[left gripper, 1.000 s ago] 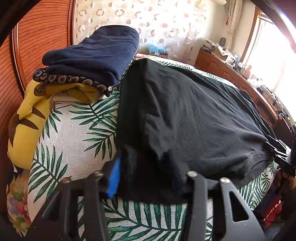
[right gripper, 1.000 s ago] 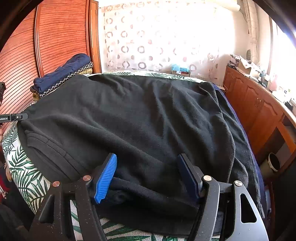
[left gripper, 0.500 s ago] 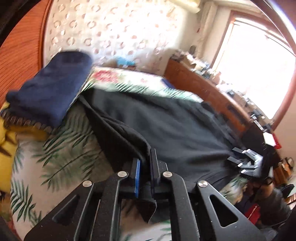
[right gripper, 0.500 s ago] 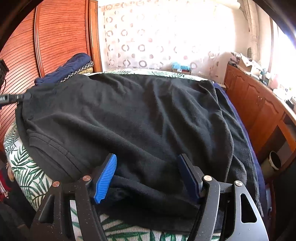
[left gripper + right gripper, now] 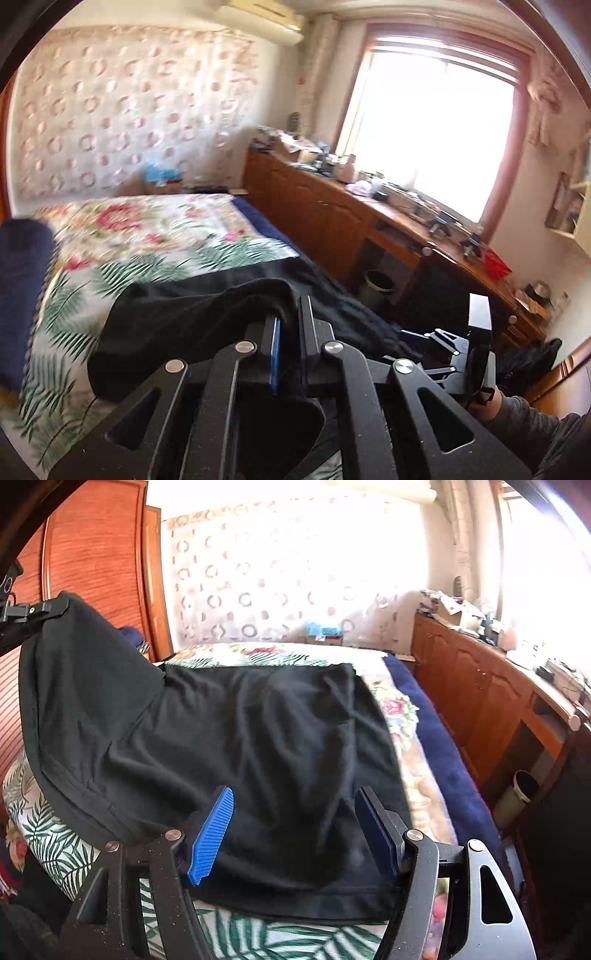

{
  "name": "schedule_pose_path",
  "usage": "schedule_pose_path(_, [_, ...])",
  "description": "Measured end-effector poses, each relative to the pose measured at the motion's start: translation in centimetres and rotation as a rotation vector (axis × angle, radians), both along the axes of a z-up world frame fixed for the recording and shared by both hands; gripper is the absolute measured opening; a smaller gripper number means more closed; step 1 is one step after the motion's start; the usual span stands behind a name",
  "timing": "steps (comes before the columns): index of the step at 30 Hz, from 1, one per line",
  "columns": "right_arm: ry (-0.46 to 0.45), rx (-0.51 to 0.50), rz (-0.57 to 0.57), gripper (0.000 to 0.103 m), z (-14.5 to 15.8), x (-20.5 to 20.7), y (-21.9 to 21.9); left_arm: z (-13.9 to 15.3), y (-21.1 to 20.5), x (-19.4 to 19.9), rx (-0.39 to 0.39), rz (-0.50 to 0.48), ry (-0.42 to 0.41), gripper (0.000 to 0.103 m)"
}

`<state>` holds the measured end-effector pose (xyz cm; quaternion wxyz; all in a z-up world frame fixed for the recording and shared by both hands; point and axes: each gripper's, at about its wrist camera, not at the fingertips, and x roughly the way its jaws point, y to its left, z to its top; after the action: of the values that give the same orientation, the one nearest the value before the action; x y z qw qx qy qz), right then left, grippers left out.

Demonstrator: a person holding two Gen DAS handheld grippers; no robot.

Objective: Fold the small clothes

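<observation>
A black garment (image 5: 258,738) lies spread on the bed. Its left corner is pulled up off the cover. My left gripper (image 5: 290,314) is shut on that corner, and black cloth (image 5: 177,317) hangs from its pads; from the right wrist view it shows at the upper left (image 5: 44,607). My right gripper (image 5: 295,812) stands open over the near hem, with the cloth lying between its blue pads (image 5: 212,834), which do not press on it. In the left wrist view it appears low on the right (image 5: 443,339), held by a hand in a grey sleeve (image 5: 524,413).
The bed has a leaf-and-flower cover (image 5: 295,938). Folded navy clothes (image 5: 18,295) are stacked at its left side. A wooden wardrobe (image 5: 96,554) stands to the left. A long wooden cabinet (image 5: 480,686) with clutter runs along the right under the window, with a bin (image 5: 521,794) below.
My left gripper closed on the garment's left corner and carried it up and to the right. The garment's far edge slid nearer. My right gripper rose slightly, still open.
</observation>
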<state>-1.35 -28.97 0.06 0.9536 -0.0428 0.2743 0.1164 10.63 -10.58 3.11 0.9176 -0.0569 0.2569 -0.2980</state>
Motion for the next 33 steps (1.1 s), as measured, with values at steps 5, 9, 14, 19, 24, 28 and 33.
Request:
schedule_pose_path(5, [-0.018,0.019,-0.031,0.07,0.3,-1.1,-1.3,1.1,-2.9,0.4,-0.013,-0.083,-0.001,0.009])
schedule_pose_path(9, [-0.01,0.011,-0.036,0.07,0.1,-2.0,-1.5,1.9,-5.6,0.7,-0.011,-0.136,-0.005,0.009])
schedule_pose_path(14, [-0.005,0.013,-0.043,0.07,0.1,-2.1,-1.9,0.7,-8.6,1.9,0.059,-0.138,0.054,0.009])
schedule_pose_path(19, [-0.003,0.013,-0.049,0.07,-0.2,-1.4,-2.0,-1.9,-9.2,1.6,0.127,-0.159,0.094,0.049])
schedule_pose_path(24, [-0.007,0.013,-0.046,0.07,-0.1,-0.7,-2.0,-2.6,-7.3,0.6,0.158,-0.114,0.093,0.057])
schedule_pose_path(28, [-0.021,0.009,-0.036,0.07,0.6,-0.4,-1.7,-3.2,-4.9,0.0,0.162,-0.074,0.092,0.075])
schedule_pose_path(33, [-0.039,-0.001,0.003,0.07,1.4,0.3,-0.6,-4.4,-1.3,-1.1,0.155,0.0,0.084,0.08])
